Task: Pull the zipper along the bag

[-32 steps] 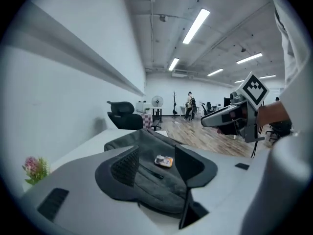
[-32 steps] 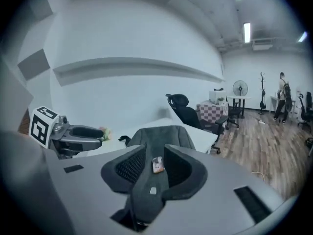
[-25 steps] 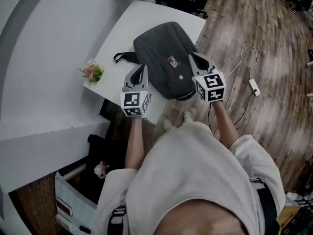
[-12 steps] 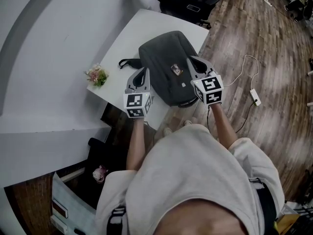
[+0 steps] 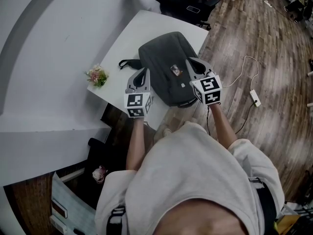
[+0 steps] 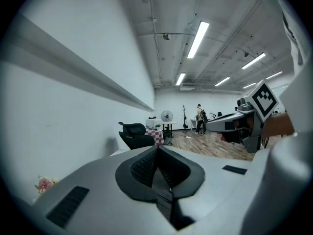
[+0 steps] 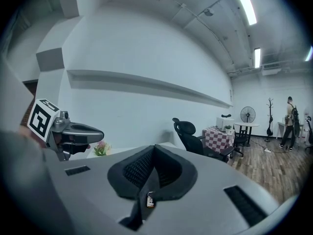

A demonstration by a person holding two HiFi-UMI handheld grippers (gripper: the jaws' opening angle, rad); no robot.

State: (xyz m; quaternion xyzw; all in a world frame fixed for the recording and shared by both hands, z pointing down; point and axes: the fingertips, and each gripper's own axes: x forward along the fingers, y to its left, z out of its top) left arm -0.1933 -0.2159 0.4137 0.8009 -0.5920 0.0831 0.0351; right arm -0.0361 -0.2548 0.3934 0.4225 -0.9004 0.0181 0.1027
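Observation:
A dark grey backpack (image 5: 164, 62) lies flat on the white table (image 5: 129, 38), with a black strap (image 5: 128, 61) sticking out on its left. My left gripper (image 5: 143, 72) hovers at the bag's left edge, jaws shut and empty. My right gripper (image 5: 189, 61) hangs over the bag's right side, also shut with nothing in it. In the left gripper view the pads (image 6: 157, 151) meet and the right gripper (image 6: 257, 109) shows at the right. The right gripper view shows closed pads (image 7: 154, 150) and the left gripper (image 7: 66, 131) at the left. No zipper pull can be made out.
A small bunch of pink flowers (image 5: 96, 75) stands at the table's left corner. Black office chairs (image 5: 188, 6) stand beyond the table's far end. A white cable with a power strip (image 5: 254, 96) lies on the wooden floor to the right. A person's shoes (image 5: 166, 131) show below the table edge.
The head view has shifted slightly, so the table and bag sit a bit further right. Both grippers stay shut beside the bag, almost still over the last half second.

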